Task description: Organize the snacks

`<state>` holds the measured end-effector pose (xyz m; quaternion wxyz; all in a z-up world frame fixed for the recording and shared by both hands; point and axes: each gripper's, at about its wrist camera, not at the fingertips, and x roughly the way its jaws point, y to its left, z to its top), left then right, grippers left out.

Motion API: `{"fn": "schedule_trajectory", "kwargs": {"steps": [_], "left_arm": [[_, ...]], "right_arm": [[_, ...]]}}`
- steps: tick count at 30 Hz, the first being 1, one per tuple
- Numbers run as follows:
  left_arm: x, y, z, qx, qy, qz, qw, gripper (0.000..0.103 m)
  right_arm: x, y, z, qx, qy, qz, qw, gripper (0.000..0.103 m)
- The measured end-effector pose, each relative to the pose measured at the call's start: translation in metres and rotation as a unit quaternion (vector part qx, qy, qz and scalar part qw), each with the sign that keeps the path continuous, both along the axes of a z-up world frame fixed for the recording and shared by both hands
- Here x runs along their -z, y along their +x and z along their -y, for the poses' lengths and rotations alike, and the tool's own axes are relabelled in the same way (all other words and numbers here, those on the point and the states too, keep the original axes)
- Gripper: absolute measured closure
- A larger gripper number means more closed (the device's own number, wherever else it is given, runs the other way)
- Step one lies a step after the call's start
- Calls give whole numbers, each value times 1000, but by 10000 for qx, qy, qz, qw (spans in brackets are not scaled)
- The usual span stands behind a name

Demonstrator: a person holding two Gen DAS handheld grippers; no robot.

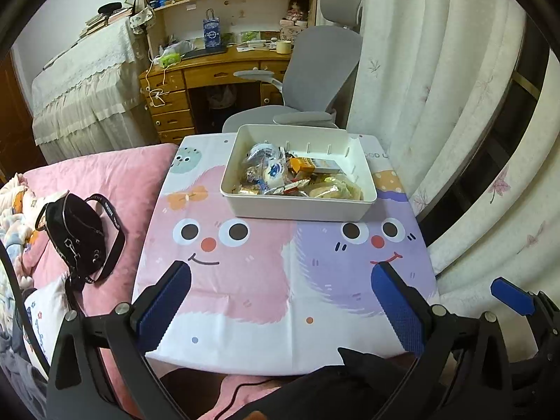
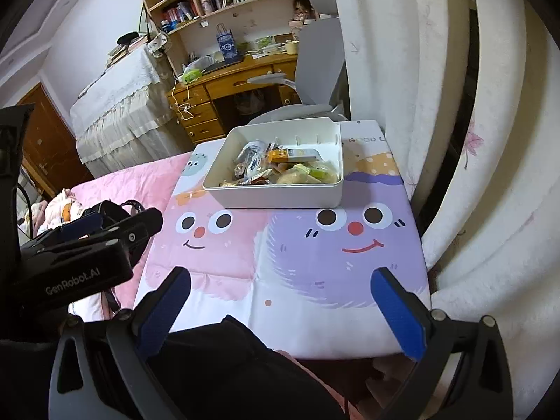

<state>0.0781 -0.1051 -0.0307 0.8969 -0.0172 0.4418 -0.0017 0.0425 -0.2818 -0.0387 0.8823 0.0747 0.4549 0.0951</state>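
Observation:
A white plastic bin stands at the far side of a small table with a cartoon-face cloth. Several wrapped snacks fill it, among them an orange packet and a clear bag with pale pieces. My left gripper hangs open above the table's near half, nothing between its blue pads. My right gripper is open too, empty, over the near edge. The left gripper's body shows at the left of the right wrist view.
A black handbag lies on the pink bed left of the table. White curtains hang close on the right. A grey office chair and a wooden desk stand behind the table. Dark clothing lies below the near edge.

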Motion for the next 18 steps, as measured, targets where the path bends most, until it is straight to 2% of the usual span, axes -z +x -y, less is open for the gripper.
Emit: {"fn": "schedule_trajectory", "kwargs": {"steps": [18], "left_arm": [[5,-14,-6,-68,89,-18,9999,1]], "right_arm": [[11,-4,-14,-125,-51,-191,9997,0]]}}
